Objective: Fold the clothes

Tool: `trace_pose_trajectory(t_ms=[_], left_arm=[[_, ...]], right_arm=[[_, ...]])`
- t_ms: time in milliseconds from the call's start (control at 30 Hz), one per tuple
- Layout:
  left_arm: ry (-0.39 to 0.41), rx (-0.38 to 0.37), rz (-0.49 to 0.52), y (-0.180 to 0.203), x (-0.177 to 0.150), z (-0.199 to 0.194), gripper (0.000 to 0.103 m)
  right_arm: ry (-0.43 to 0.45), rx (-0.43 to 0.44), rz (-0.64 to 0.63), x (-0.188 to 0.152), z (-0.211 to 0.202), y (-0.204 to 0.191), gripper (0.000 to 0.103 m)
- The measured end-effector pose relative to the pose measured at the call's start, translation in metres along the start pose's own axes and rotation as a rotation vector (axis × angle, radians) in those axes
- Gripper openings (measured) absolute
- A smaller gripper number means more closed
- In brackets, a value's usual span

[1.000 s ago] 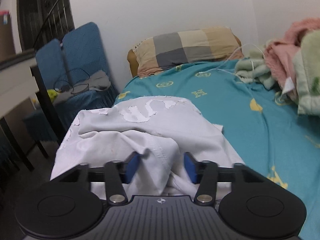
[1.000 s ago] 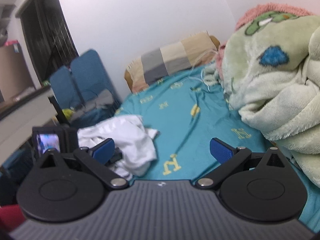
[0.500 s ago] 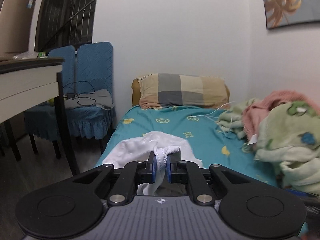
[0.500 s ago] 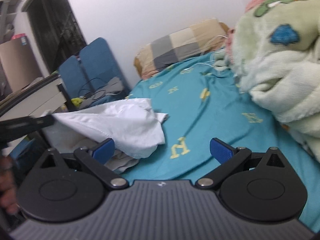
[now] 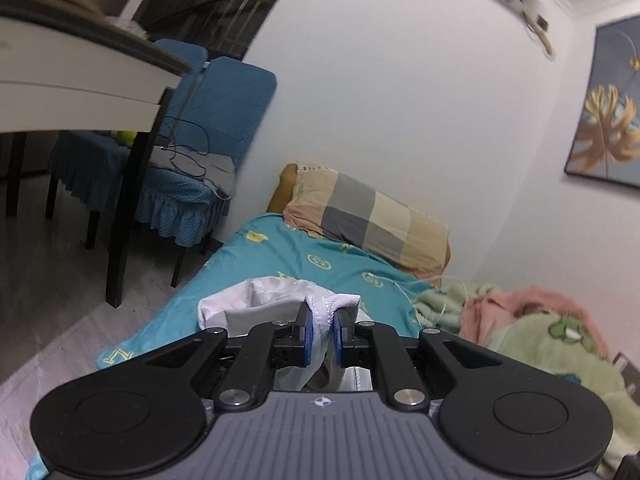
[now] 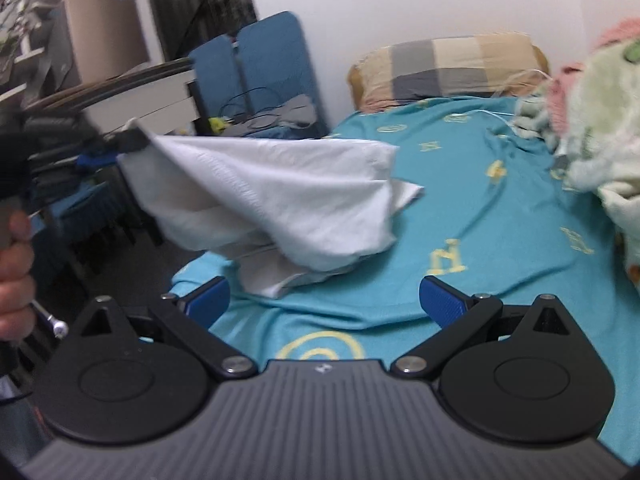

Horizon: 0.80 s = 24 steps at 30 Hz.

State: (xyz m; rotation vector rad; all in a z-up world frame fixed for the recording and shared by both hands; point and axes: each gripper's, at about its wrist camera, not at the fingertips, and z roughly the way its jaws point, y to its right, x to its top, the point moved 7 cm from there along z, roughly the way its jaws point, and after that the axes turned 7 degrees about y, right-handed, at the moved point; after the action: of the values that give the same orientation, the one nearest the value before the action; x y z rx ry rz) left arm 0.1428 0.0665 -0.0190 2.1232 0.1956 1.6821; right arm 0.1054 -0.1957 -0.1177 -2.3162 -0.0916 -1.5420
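Observation:
A white garment (image 6: pixel 280 196) is lifted off the teal bed sheet (image 6: pixel 500 208), stretched to the left, with its lower part still resting on the bed. My left gripper (image 5: pixel 321 330) is shut on a stitched hem of the white garment (image 5: pixel 264 300); in the right wrist view the left gripper (image 6: pixel 128 142) shows at the far left, held by a hand (image 6: pixel 16 272). My right gripper (image 6: pixel 324 300) stands open low over the sheet with nothing between its blue pads, just in front of the hanging cloth.
A checked pillow (image 5: pixel 368 220) lies at the head of the bed. A heap of green and pink blankets (image 6: pixel 600 120) fills the right side. Blue covered chairs (image 5: pixel 200 128) with cables and a white table (image 5: pixel 80 80) stand left of the bed.
My left gripper closed on the garment's hem, then lifted and pulled it left while rolling. The cloth now hangs stretched above the sheet. My right gripper shifted toward the cloth and stayed open.

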Motion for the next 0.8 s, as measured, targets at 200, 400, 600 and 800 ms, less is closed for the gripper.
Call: trace_pose_trajectory(t_ms=[200, 400, 600, 800], left_arm=[[0.007, 0.013, -0.156, -0.040, 0.007, -0.002, 0.011], [-0.022, 0.037, -0.216, -0.065, 0.003, 0.005, 0.011], [-0.073, 0.036, -0.207, -0.060, -0.002, 0.014, 0.011], [-0.131, -0.022, -0.139, -0.040, -0.014, 0.020, 0.011]], right_arm=[[-0.019, 0.047, 0.003, -0.007, 0.048, -0.052, 0.080], [-0.020, -0.090, -0.058, -0.019, 0.114, -0.058, 0.071], [-0.014, -0.102, -0.086, -0.001, 0.122, -0.036, 0.038], [0.006, -0.072, -0.058, 0.032, 0.095, -0.019, 0.010]])
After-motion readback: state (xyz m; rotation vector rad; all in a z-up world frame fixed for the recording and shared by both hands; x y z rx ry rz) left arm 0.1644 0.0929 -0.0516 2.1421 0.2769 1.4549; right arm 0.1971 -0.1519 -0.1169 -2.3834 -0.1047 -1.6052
